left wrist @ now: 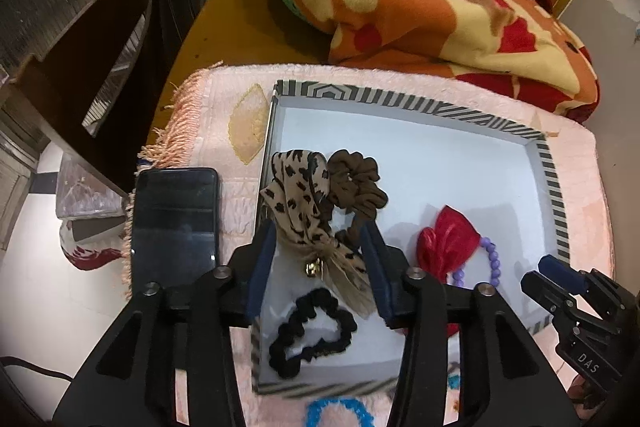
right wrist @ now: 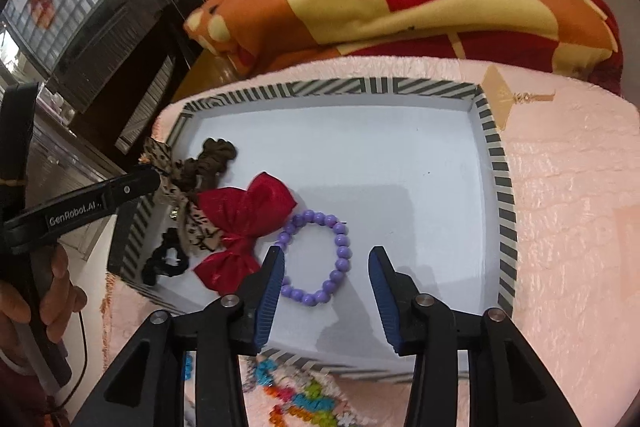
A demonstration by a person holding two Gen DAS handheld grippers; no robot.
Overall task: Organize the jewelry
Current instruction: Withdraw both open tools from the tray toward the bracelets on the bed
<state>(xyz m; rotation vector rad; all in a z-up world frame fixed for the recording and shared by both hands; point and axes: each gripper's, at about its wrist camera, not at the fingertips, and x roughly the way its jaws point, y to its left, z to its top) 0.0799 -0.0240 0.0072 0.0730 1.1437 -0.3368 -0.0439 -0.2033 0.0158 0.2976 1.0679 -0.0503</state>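
Left wrist view looks down between the spread jaws of the left gripper [left wrist: 322, 255]: the leopard-print bow [left wrist: 304, 211] lies right between them in the striped-rim tray [left wrist: 552, 187], its tails running back toward the camera, and neither pad presses on it. Behind it sits the brown scrunchie [left wrist: 358, 185], and nearer the camera the black scrunchie [left wrist: 312, 331]. A dark phone [left wrist: 174, 223] rests on the pink mat [left wrist: 224, 107] just left of the tray.

Right wrist view shows the right gripper [right wrist: 326, 267] parted and empty, with the purple bead bracelet [right wrist: 320, 259] lying flat on the tray floor between and just ahead of its tips, nearer the left finger. The red bow [right wrist: 240, 223] is just left of it.

Judging by this, each piece has been set down and the right hand is nearer the bracelet.

Readable writing: "GenRobot.AI" on the left gripper's side in the right view, and "DAS" on the right gripper in the left view.
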